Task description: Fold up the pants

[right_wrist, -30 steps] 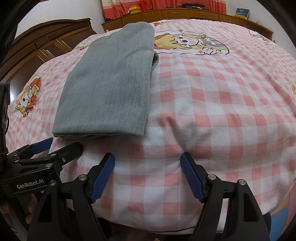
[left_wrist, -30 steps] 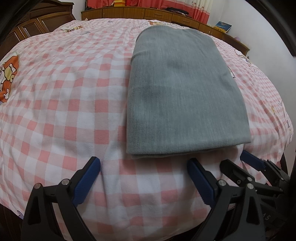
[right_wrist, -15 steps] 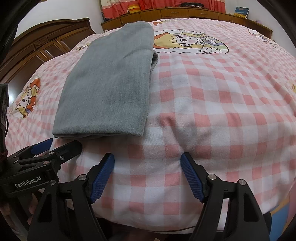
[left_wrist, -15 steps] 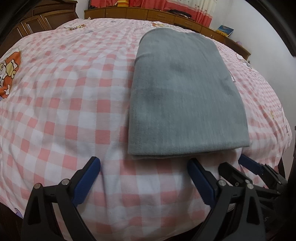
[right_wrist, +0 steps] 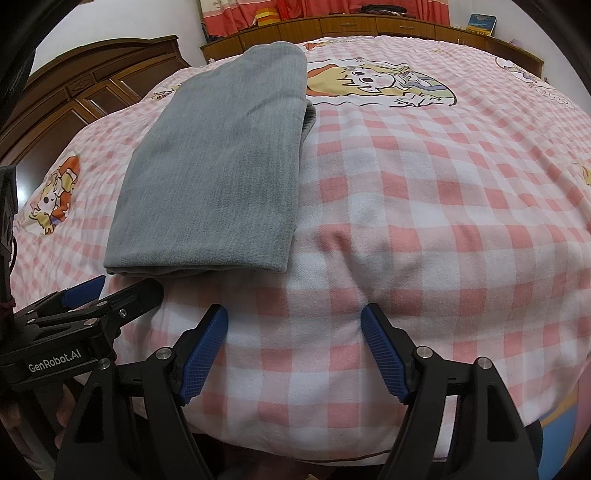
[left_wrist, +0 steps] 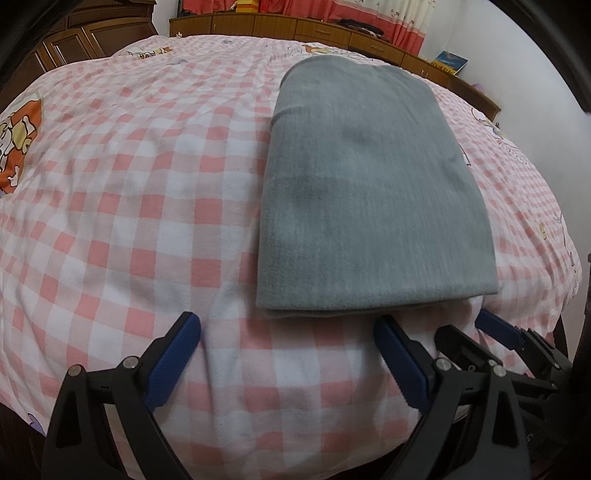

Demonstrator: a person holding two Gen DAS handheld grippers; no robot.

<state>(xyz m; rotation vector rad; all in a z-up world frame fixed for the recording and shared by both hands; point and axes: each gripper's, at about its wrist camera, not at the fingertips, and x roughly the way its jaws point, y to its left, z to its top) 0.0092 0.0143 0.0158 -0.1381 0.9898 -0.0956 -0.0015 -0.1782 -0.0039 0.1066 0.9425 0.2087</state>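
A: What is seen nearest the cameras?

B: The left hand-held gripper (left_wrist: 286, 354), black with blue ribbed pads, is held wide apart over the pink-and-white checked bedsheet (left_wrist: 140, 229); nothing is gripped between its fingers. The right hand-held gripper (right_wrist: 294, 352) is likewise spread wide and empty, just above the near edge of the bed.

A: And where is the garment found?

B: The folded grey pants (left_wrist: 369, 199) are laid flat on the bedsheet, just beyond the fingertips, touched by neither gripper. A long rectangle is formed, its near folded edge lying closest to the left gripper's right finger.

A: What is seen farther off?

B: Cartoon prints (right_wrist: 380, 83) are shown on the sheet past the pants. A brown wooden wardrobe (right_wrist: 92, 92) and a low wooden cabinet (right_wrist: 369, 26) under red curtains are seen at the far wall.
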